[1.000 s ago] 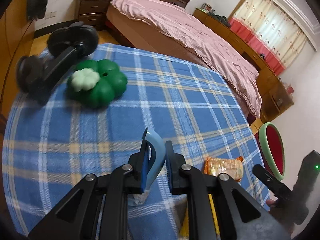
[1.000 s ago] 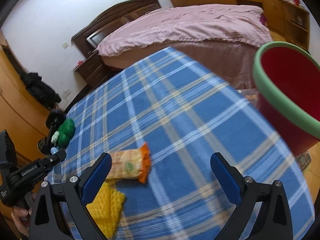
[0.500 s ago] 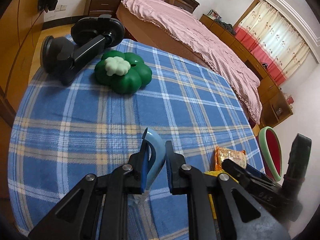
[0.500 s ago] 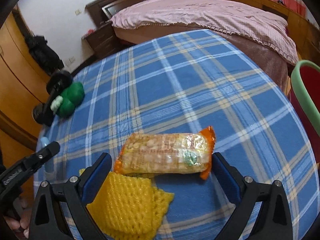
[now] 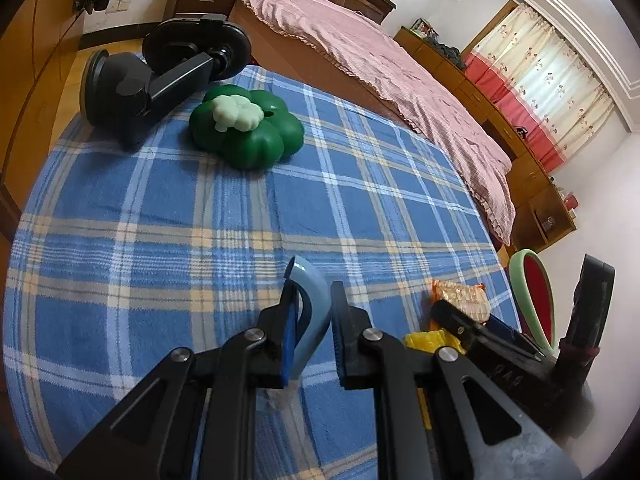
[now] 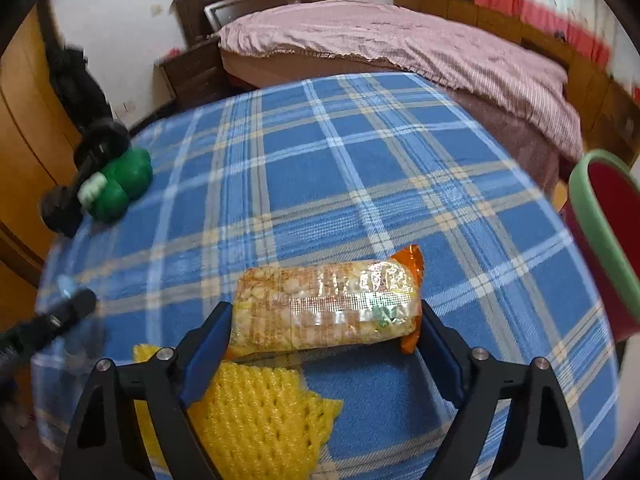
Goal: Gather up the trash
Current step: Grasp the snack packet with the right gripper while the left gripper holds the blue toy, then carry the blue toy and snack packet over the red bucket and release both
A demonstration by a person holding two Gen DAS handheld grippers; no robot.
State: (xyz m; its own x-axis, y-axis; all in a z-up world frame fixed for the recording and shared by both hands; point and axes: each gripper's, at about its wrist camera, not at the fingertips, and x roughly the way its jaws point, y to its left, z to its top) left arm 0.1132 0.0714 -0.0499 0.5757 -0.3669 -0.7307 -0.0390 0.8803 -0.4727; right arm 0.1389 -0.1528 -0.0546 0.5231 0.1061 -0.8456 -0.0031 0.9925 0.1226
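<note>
The left gripper [image 5: 310, 328] is clamped on a curved pale-blue plastic piece [image 5: 310, 304], held above the near part of a table covered in a blue plaid cloth [image 5: 240, 216]. In the right wrist view, the right gripper [image 6: 324, 334] stands wide open, its blue-padded fingers [image 6: 208, 344] on either side of a snack packet [image 6: 326, 310] with orange ends; whether the pads touch the packet cannot be told. The packet lies on the cloth near the table's near right edge. Just in front of it, partly under the right gripper's left finger, lies a yellow foam net [image 6: 256, 412]. Beyond the table's right edge stands a red bin with a green rim [image 6: 608, 240]. At the far left corner of the table sits a green clover-shaped container [image 5: 246, 132] with a pale top, and touching it on the left is a black suction-cup holder [image 5: 160, 72]. Behind the table is a bed with a pink cover [image 5: 380, 72].
</note>
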